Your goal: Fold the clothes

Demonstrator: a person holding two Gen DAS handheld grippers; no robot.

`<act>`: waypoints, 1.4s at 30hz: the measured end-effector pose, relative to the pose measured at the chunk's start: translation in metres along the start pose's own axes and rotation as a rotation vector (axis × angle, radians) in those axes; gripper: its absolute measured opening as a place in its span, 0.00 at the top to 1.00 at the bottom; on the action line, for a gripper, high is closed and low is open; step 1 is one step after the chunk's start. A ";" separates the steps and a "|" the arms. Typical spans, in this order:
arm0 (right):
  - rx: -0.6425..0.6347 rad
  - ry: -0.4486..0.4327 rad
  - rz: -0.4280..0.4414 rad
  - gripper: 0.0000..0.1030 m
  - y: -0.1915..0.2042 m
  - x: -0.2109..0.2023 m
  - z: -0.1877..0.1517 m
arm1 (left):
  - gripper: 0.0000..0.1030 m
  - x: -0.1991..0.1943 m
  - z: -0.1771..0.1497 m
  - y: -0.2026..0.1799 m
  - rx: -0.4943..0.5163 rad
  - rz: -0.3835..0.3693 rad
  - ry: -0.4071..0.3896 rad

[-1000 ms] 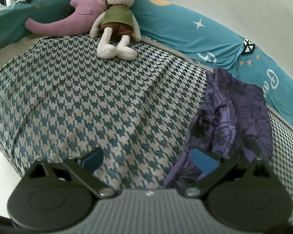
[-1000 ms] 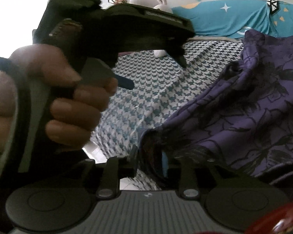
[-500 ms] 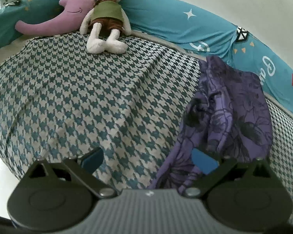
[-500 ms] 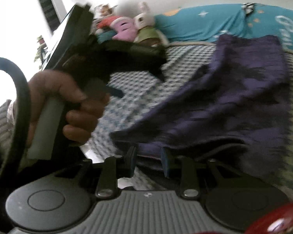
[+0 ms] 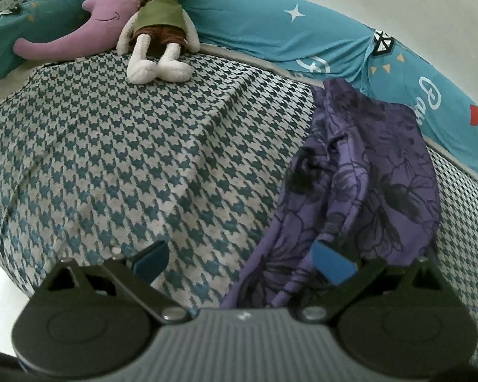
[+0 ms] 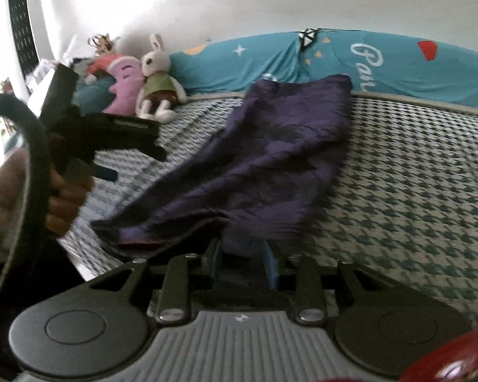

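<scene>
The purple floral garment (image 6: 271, 159) is lying stretched along the houndstooth bedspread (image 5: 127, 165), its near hem sitting pinched in the right gripper (image 6: 243, 262). The left gripper (image 5: 242, 259) is hovering beside it with jaws spread wide, gripping nothing, a hand (image 6: 63, 200) holding its handle.
</scene>
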State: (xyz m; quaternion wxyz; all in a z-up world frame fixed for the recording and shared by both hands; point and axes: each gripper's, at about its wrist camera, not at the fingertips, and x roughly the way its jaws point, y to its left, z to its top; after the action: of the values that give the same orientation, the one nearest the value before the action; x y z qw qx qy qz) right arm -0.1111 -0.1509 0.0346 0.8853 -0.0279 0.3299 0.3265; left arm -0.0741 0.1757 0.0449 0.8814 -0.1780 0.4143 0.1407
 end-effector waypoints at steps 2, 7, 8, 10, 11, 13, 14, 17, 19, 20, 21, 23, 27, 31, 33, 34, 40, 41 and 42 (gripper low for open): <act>-0.010 0.014 -0.020 0.71 -0.003 0.002 -0.004 | 0.02 0.001 -0.001 -0.002 0.002 -0.001 0.004; -0.002 0.024 -0.031 0.65 -0.011 0.005 -0.011 | 0.02 0.002 -0.002 -0.004 0.011 0.000 0.009; -0.002 0.025 -0.032 0.65 -0.012 0.007 -0.012 | 0.02 0.002 -0.003 -0.004 0.011 0.001 0.011; -0.002 0.027 -0.032 0.65 -0.014 0.010 -0.013 | 0.02 0.002 -0.002 -0.004 0.011 0.002 0.014; 0.003 0.030 -0.035 0.65 -0.015 0.012 -0.014 | 0.02 0.002 -0.002 -0.004 0.011 0.004 0.015; 0.010 0.032 -0.031 0.65 -0.016 0.016 -0.014 | 0.02 0.003 -0.002 -0.005 0.011 0.006 0.019; 0.011 0.032 -0.027 0.65 -0.016 0.018 -0.014 | 0.02 0.003 -0.002 -0.005 0.012 0.005 0.019; 0.033 0.042 -0.021 0.66 -0.019 0.025 -0.014 | 0.02 0.003 -0.001 -0.005 0.015 0.006 0.022; 0.054 0.048 -0.005 0.71 -0.021 0.027 -0.014 | 0.02 0.004 -0.001 -0.005 0.015 0.006 0.025; 0.055 0.049 -0.004 0.72 -0.020 0.028 -0.014 | 0.02 0.004 -0.001 -0.005 0.014 0.005 0.026; 0.054 0.050 -0.005 0.73 -0.020 0.029 -0.014 | 0.02 0.004 -0.001 -0.005 0.014 0.004 0.027; 0.050 0.048 -0.007 0.78 -0.019 0.028 -0.013 | 0.02 0.005 -0.001 -0.006 0.017 0.005 0.029; 0.048 0.043 -0.022 0.85 -0.014 0.019 -0.012 | 0.02 0.006 -0.001 -0.005 0.019 0.007 0.035; 0.060 0.022 -0.047 0.87 -0.009 0.005 -0.007 | 0.02 0.008 0.000 -0.004 0.014 0.008 0.040; 0.060 0.012 -0.064 0.88 -0.005 -0.004 -0.005 | 0.02 0.008 0.000 -0.003 0.011 0.010 0.042; 0.059 0.007 -0.067 0.88 -0.003 -0.008 -0.005 | 0.02 0.008 0.000 -0.002 0.010 0.010 0.042; 0.051 0.028 -0.093 0.90 0.005 -0.021 -0.010 | 0.02 0.006 0.001 -0.002 -0.003 0.009 0.041; 0.051 0.035 -0.091 0.90 0.005 -0.021 -0.012 | 0.02 0.006 0.001 -0.002 -0.003 0.008 0.040; 0.049 0.050 -0.087 0.90 0.005 -0.021 -0.013 | 0.02 0.005 0.001 -0.002 -0.004 0.009 0.040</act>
State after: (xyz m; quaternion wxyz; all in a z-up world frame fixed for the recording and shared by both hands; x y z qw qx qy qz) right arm -0.1338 -0.1622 0.0377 0.8905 -0.0289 0.3584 0.2787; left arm -0.0692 0.1744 0.0416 0.8719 -0.1809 0.4323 0.1418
